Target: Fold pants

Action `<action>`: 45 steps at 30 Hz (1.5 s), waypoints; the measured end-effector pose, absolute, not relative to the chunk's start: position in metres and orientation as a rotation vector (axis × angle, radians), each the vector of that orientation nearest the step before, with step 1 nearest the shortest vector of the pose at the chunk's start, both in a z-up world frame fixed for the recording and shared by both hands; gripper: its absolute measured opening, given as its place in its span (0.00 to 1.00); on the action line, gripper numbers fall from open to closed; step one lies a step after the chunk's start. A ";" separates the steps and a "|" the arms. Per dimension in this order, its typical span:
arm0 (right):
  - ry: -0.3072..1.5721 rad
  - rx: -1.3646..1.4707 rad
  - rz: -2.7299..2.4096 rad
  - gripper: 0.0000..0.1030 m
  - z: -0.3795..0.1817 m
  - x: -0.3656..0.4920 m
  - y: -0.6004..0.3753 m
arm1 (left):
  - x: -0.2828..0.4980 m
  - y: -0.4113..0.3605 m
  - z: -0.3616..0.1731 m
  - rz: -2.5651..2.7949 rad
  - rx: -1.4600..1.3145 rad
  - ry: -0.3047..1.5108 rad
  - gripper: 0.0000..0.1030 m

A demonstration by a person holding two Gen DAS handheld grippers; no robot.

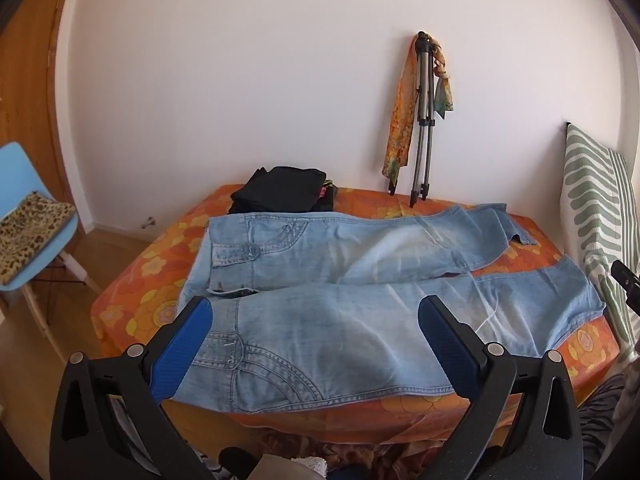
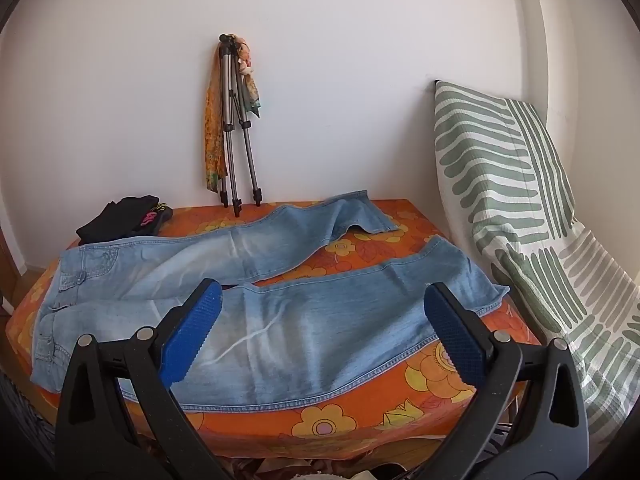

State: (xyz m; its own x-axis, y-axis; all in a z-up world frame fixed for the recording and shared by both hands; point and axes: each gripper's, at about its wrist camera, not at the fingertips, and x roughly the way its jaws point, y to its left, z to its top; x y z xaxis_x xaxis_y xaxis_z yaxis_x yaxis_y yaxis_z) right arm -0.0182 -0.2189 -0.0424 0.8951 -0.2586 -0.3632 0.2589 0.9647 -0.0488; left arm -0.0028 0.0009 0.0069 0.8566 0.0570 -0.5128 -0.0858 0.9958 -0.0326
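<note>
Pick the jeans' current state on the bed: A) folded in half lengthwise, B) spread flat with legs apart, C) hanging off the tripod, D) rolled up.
B: the light blue jeans lie unfolded on the orange floral bedspread, the two legs splayed apart with bedspread showing between them.

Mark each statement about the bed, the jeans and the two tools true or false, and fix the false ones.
1. The jeans lie spread out, legs apart. True.
2. The left tool grips the waistband. False: it is open and holds nothing.
3. A tripod leans on the wall behind the bed. True.
4. Folded dark clothes lie on the jeans' hems. False: they sit at the waist end, beside the jeans.
5. The right tool is open. True.
</note>
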 end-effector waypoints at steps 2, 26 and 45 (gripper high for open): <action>0.375 0.002 -0.267 1.00 -0.043 -0.018 -0.219 | -0.003 0.001 0.008 0.076 -0.058 0.534 1.00; 0.356 0.017 -0.265 1.00 -0.030 -0.027 -0.226 | -0.003 0.001 0.009 0.083 -0.062 0.522 1.00; 0.354 0.021 -0.264 1.00 -0.028 -0.026 -0.226 | -0.005 -0.002 0.008 0.083 -0.048 0.515 1.00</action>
State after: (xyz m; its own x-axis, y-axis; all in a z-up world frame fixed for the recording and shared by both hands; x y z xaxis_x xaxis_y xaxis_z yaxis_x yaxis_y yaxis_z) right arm -0.0263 -0.2256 -0.0278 0.9039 -0.2520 -0.3457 0.2593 0.9654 -0.0259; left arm -0.0052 -0.0022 0.0080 0.8671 0.0667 -0.4937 -0.0910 0.9955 -0.0254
